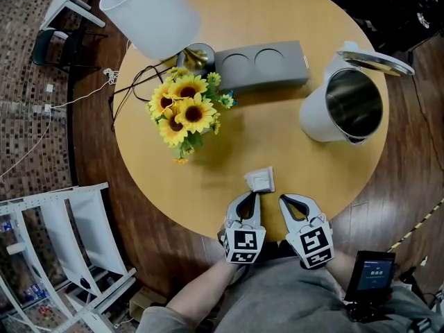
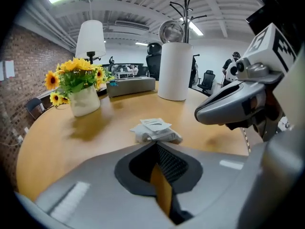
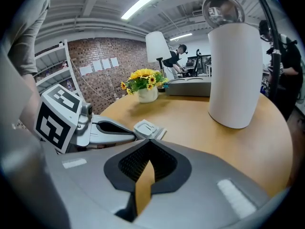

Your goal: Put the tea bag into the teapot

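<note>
1. The right gripper (image 3: 149, 140), jaws pressed together and empty, sits near the tea bag (image 1: 261, 179), on its right.
2. The left gripper (image 2: 155, 143), jaws also together, has its tips at the tea bag's near edge; whether they nip it is unclear.
3. The teapot (image 1: 343, 106) stands well beyond the tea bag, rightward, lid open.

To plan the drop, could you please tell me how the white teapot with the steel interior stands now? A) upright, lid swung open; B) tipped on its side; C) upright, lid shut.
A: the white teapot stands upright, its lid tipped back and the steel inside showing.
</note>
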A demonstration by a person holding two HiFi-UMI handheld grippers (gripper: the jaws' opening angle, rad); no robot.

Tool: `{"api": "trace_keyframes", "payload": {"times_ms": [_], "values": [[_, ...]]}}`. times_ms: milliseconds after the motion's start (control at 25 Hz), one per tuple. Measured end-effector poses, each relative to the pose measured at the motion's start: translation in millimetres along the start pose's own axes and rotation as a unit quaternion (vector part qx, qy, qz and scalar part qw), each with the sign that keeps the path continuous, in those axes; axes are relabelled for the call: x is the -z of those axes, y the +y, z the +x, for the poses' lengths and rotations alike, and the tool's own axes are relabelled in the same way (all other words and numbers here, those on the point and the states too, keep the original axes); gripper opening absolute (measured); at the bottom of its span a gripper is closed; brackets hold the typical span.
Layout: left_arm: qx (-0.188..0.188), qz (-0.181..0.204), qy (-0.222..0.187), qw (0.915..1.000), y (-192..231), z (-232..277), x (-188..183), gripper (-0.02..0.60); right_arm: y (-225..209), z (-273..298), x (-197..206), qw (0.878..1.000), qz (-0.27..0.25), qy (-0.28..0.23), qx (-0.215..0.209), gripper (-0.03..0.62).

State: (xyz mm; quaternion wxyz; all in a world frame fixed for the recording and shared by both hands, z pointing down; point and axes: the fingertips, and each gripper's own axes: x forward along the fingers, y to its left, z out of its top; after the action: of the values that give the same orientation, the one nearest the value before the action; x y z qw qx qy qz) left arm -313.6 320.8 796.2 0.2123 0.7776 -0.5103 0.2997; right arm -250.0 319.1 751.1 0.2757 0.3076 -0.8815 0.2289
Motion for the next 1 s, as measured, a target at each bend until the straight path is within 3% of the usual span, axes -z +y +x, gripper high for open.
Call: {"api": "trace_keyframes", "payload": {"times_ms": [560, 600, 680, 760, 880, 1000], "values": [[0.004, 0.014, 0.002, 0.9999, -3.8, -1.3, 3.3, 0.005, 0.0, -6.8, 1.8, 1.0, 0.003, -0.011, 0.001, 0.009], [0.003, 0.016, 0.003, 0.9999, -3.9, -1.7, 3.7, 0.013, 0.2, -7.2, 1.3, 1.0, 0.002, -0.012, 0.001, 0.009], [0.004, 0.018, 0.006, 0.9998, -4.4, -2.4, 4.3, 0.099, 1.3, -7.6, 0.5, 1.0, 0.001, -0.013, 0.001, 0.009], [0.001, 0.018, 0.006, 0.9998, -3.3, -1.8, 4.1, 0.147, 2.2, -7.9, 0.8, 1.0, 0.001, -0.013, 0.0, 0.009], [-0.011, 0.021, 0.005, 0.9997, 0.4, 1.2, 0.7, 0.146, 2.3, -8.0, 2.0, 1.0, 0.001, -0.012, 0.0, 0.009], [-0.019, 0.027, 0.005, 0.9994, 2.5, 3.7, -1.5, 0.038, 1.5, -8.1, 4.7, 1.0, 0.003, -0.01, 0.002, 0.009]]}}
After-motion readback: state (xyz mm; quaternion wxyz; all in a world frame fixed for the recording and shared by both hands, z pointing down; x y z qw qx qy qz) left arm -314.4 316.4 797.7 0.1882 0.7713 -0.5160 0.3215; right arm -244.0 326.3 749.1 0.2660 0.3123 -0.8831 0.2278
